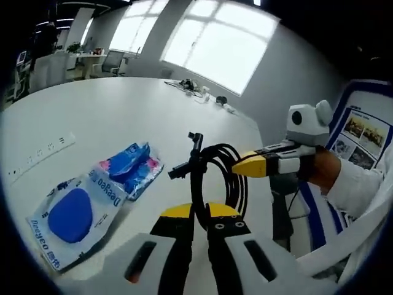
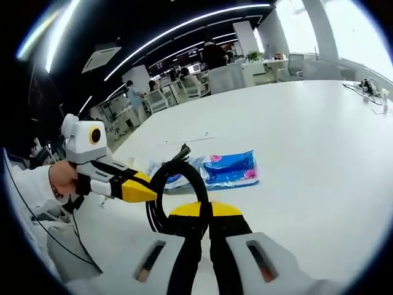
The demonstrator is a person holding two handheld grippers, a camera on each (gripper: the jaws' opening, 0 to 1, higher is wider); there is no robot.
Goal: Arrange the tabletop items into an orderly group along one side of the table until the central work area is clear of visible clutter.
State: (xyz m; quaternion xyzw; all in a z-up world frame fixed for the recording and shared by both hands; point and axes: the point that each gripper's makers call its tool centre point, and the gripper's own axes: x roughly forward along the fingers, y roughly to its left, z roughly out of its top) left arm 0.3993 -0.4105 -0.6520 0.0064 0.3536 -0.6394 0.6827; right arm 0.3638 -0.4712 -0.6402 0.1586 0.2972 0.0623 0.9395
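Observation:
A coiled black cable (image 1: 215, 178) hangs above the white table (image 1: 123, 110), held from two sides. My left gripper (image 1: 199, 212) is shut on the coil's lower loop. My right gripper (image 1: 245, 166) comes in from the right, held by a hand, and is shut on the coil's right side. In the right gripper view, the right gripper (image 2: 206, 212) clamps the coiled cable (image 2: 175, 184) and the left gripper (image 2: 144, 192) pinches it from the left. A blue wipes packet (image 1: 77, 215) and a blue-and-pink packet (image 1: 132, 166) lie on the table to the left.
A white power strip (image 1: 43, 152) lies beyond the packets. Small cables and oddments (image 1: 199, 91) sit at the table's far edge by the windows. A poster board (image 1: 362, 132) stands on the right. Both packets (image 2: 224, 169) lie mid-table; office desks and chairs (image 2: 184, 86) stand behind.

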